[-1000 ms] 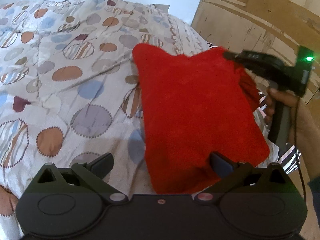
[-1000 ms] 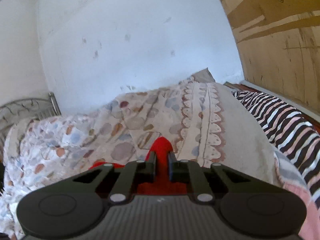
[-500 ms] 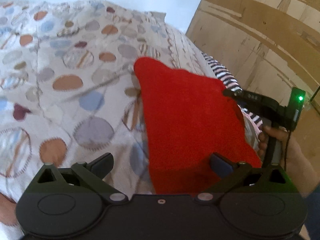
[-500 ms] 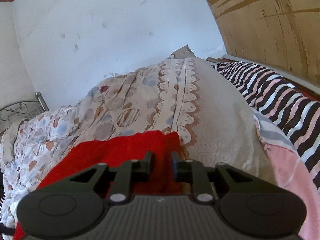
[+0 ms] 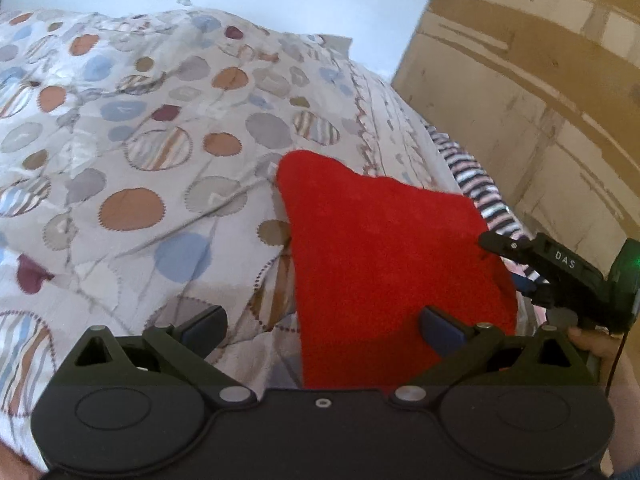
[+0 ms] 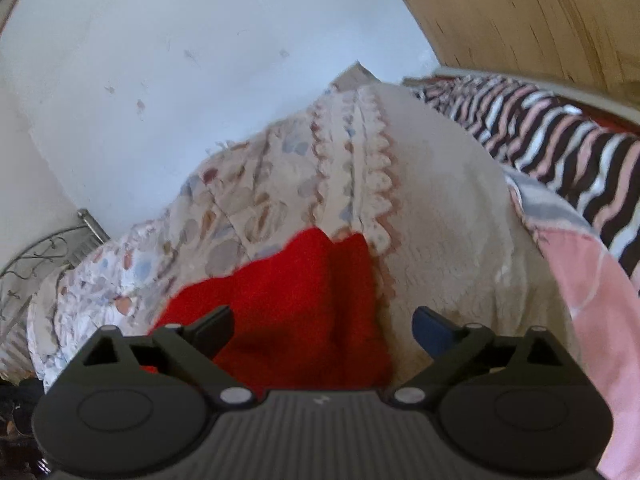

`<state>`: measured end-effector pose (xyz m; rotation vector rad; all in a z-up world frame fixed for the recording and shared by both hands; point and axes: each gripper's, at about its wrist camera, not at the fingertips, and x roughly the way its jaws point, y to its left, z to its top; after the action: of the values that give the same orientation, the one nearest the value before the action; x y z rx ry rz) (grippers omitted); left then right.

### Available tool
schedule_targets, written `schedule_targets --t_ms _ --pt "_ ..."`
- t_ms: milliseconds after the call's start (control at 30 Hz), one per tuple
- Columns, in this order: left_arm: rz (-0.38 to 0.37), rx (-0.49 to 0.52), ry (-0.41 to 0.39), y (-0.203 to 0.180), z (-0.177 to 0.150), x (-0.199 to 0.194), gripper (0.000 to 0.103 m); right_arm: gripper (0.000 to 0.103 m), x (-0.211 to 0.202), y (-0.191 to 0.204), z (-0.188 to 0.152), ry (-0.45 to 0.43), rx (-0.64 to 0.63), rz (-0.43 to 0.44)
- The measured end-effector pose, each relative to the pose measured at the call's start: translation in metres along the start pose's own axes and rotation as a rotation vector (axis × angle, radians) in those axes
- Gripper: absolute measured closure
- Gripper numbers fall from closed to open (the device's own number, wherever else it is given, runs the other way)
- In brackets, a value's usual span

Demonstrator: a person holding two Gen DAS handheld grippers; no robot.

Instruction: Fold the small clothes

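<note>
A red fleece cloth (image 5: 384,256) lies folded on the patterned bedspread (image 5: 140,168). It also shows in the right wrist view (image 6: 296,312). My left gripper (image 5: 324,326) is open and empty, just above the cloth's near edge. My right gripper (image 6: 324,330) is open and empty over the cloth's right part. In the left wrist view the right gripper (image 5: 486,242) sits at the cloth's right edge, held by a hand.
A striped black, white and pink blanket (image 6: 560,136) lies to the right along a wooden panel (image 5: 540,80). A pink cloth (image 6: 592,300) is at the near right. A white wall (image 6: 180,60) stands behind the bed, a metal bed frame (image 6: 44,248) at the left.
My right gripper carried the cloth's corner down and toward me, then opened and let it go. The cloth now lies flatter. My left gripper stayed open.
</note>
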<state>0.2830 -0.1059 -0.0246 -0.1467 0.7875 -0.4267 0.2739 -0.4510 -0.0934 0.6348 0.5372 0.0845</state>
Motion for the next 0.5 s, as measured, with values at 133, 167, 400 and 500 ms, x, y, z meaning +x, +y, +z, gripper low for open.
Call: schedule_targets --t_ms 133,167,400,500 --pt "-0.053 0.041 0.007 -0.002 0.000 0.011 0.001 0.000 0.001 -0.007 -0.006 -0.002 0.053 0.069" --pt "-0.058 0.038 0.023 -0.001 0.001 0.016 0.001 0.000 0.002 -0.007 -0.008 -0.006 0.060 0.090" --pt "-0.099 0.020 0.078 0.008 -0.001 0.034 0.001 0.000 0.017 0.003 -0.020 0.021 -0.016 0.090" --pt "-0.120 -0.026 0.092 0.013 -0.003 0.039 0.001 0.000 0.020 -0.001 -0.028 -0.002 0.007 0.096"
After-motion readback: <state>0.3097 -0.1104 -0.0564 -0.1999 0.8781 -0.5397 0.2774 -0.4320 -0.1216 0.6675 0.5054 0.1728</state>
